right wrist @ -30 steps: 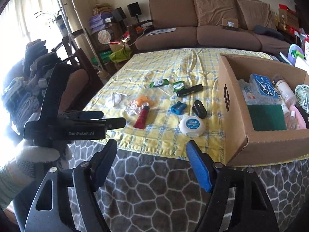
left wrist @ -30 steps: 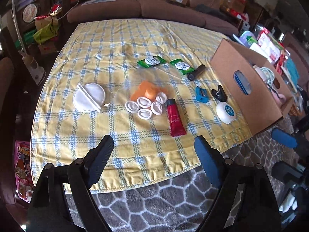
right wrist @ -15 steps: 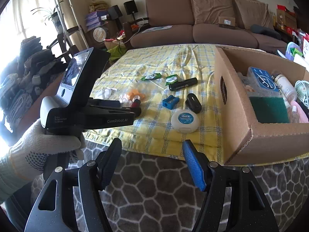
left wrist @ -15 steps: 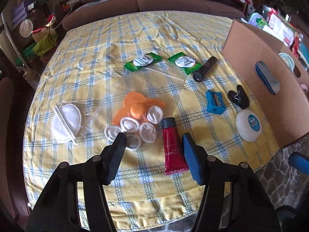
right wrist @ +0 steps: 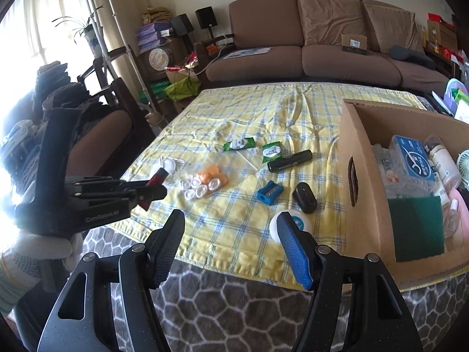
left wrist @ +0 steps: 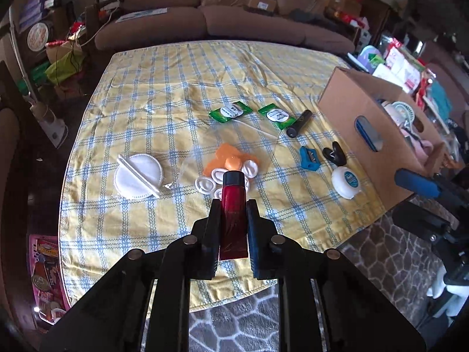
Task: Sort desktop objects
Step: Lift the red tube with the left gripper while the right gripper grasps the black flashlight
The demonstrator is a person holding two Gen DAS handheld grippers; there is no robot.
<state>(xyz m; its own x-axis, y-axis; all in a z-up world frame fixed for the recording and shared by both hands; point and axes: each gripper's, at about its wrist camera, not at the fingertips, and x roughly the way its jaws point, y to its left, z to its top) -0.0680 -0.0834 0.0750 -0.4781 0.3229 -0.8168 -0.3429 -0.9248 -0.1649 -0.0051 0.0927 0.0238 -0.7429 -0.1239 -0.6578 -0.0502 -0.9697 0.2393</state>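
The left gripper (left wrist: 233,205) has its jaws closed tight on a glossy red tube (left wrist: 233,205) with a black cap, lifted clear of the tabletop (left wrist: 140,111), which is draped in a wrinkled yellow cloth checked in blue. The right gripper (right wrist: 231,245) hangs at the near edge with its jaws spread wide and nothing between them; one pad is blue and ribbed, the other dark. On the cloth lie two green foil sachets (left wrist: 231,111), one black cylinder (left wrist: 299,123), one blue wedge-shaped pencil sharpener (left wrist: 309,158), one black oval case (right wrist: 304,197), a round white floss box (left wrist: 346,182) and a flat white ribbed disc (left wrist: 137,179) in clear wrap. A clear bag holds several small white ovals (left wrist: 205,184) and orange pieces (left wrist: 231,162); the tube hides part of the cluster, so their count is unclear. A corrugated cardboard box (right wrist: 366,182) stands at the right, its contents cut off by the frame edge.
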